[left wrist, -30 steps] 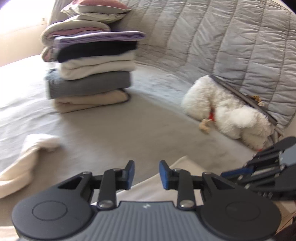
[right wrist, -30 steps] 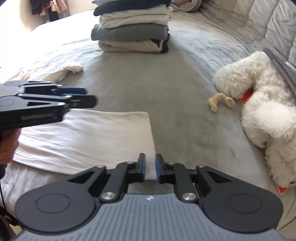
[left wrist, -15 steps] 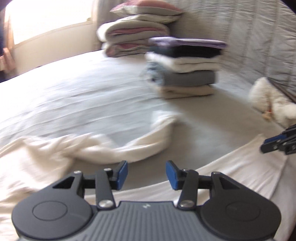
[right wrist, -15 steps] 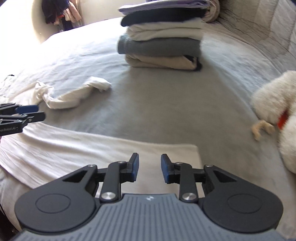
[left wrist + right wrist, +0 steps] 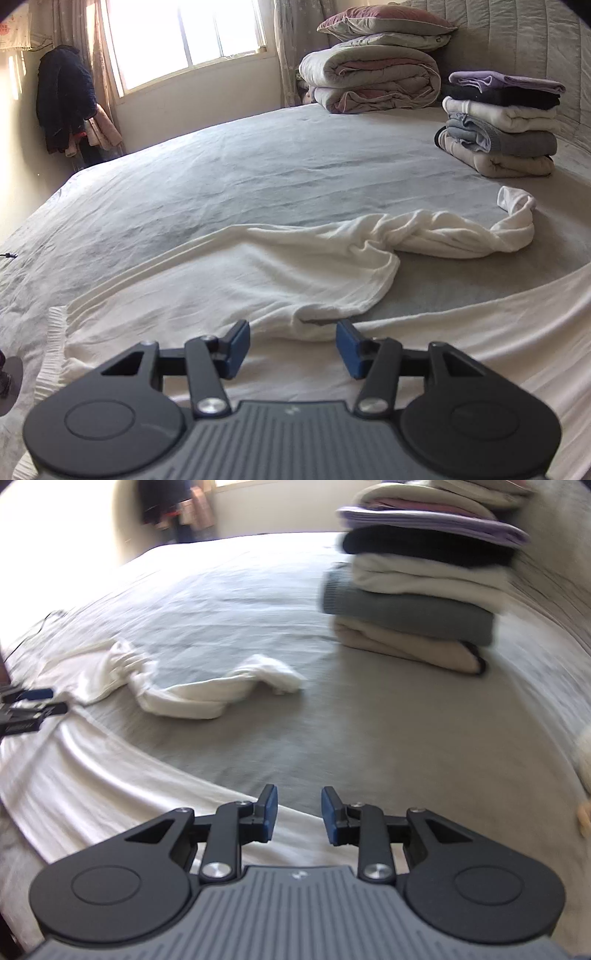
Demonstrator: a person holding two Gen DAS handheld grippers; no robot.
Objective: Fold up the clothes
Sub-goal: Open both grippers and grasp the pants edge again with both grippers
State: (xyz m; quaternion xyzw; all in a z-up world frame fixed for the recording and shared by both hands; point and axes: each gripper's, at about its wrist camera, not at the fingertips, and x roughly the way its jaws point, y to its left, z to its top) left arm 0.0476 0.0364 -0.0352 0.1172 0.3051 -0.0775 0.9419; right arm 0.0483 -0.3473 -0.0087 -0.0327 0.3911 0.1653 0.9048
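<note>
I have both sets of jaws standing apart with nothing between the pads. The left gripper (image 5: 291, 345) hangs low over a white garment (image 5: 229, 280) spread on the bed (image 5: 258, 173); the cloth runs under and on both sides of its jaws. Just ahead of the left jaws one flap of the garment lies doubled over with a rounded hem. Further ahead and to the right, a sleeve (image 5: 454, 232) trails off twisted like a rope.

The right gripper (image 5: 298, 814) hovers over the same garment's long edge, which passes beneath its jaws and sweeps away to the left; the view is blurred. Far ahead of both sets of jaws, to the right, sits a neat pile of folded clothes (image 5: 502, 122), five or so pieces.

My read is that the pile is finished work and the white garment is part-way. Its body lies mostly flat, perhaps with one fold in it, but the twisted sleeve is not tidy. Left to do, I judge: straighten and bring in that sleeve, fold the body down to pile size, and set it on the stack.
</note>
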